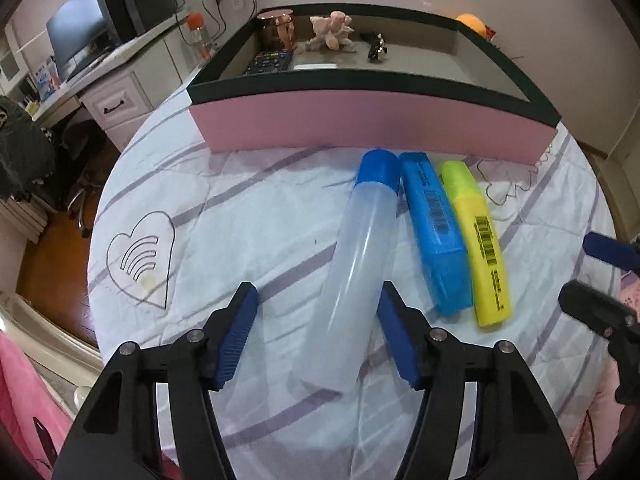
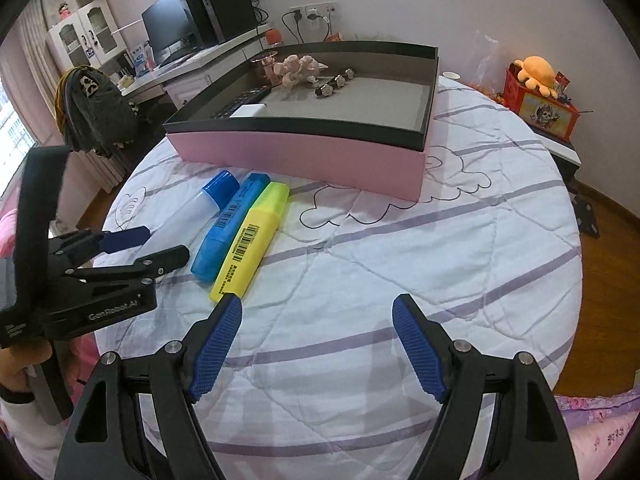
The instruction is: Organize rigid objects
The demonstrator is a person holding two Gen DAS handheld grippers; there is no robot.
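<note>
A clear tube with a blue cap [image 1: 356, 264] lies on the bedspread, with a blue highlighter [image 1: 434, 228] and a yellow highlighter [image 1: 480, 244] side by side to its right. My left gripper [image 1: 318, 300] is open, its jaws astride the tube's lower part, not closed on it. The pink box with a dark rim [image 1: 372, 128] stands behind them. In the right wrist view the tube [image 2: 192, 208], blue highlighter [image 2: 226, 226] and yellow highlighter [image 2: 250, 240] lie ahead to the left. My right gripper [image 2: 318, 312] is open and empty, just right of the yellow highlighter's end.
Inside the box [image 2: 304, 148] are a remote [image 1: 270, 60], a white block [image 1: 314, 66], a copper cup [image 1: 278, 32], a pink shell figure [image 1: 332, 32] and a small dark item [image 1: 376, 50]. A desk with a monitor [image 1: 80, 32] stands at the left. A red box with a plush toy [image 2: 540, 96] sits at the right.
</note>
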